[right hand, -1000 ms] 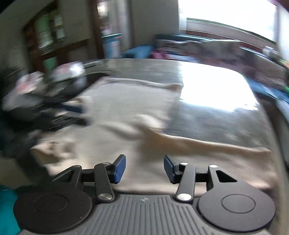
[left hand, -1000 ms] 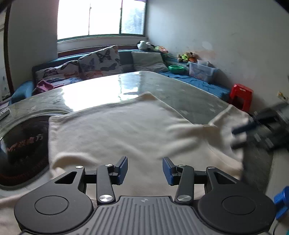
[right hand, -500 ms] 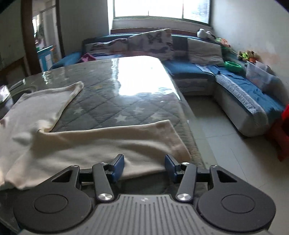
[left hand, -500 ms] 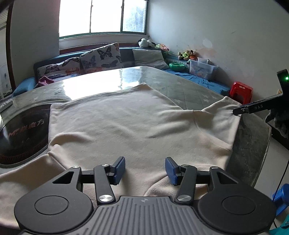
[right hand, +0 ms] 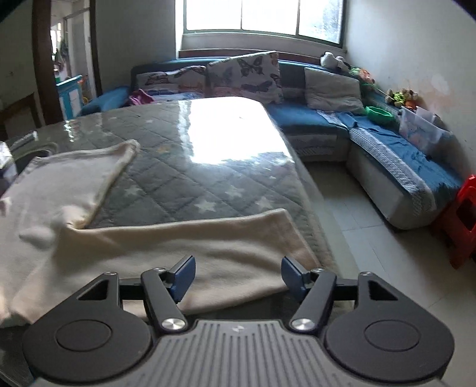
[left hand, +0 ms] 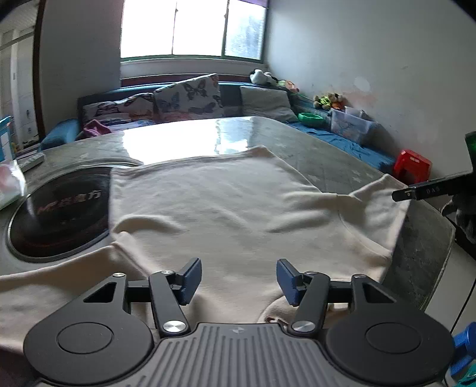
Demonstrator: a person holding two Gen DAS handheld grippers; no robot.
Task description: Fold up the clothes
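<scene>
Setting: a home living room. Blue corner sofa runs along two walls under a wide window. Butterfly-print cushions and a grey cushion rest on it. Soft toys, a green bowl and a clear plastic storage box sit on the sofa's wall side. Red plastic stool on a tiled floor. Large table with a quilted star-pattern cover under glossy sheet.

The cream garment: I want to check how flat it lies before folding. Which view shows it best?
The left wrist view: the cream garment lies spread across the table with its body, both sleeves and wrinkles visible. The right wrist view shows only one sleeve and part of the body.
</scene>
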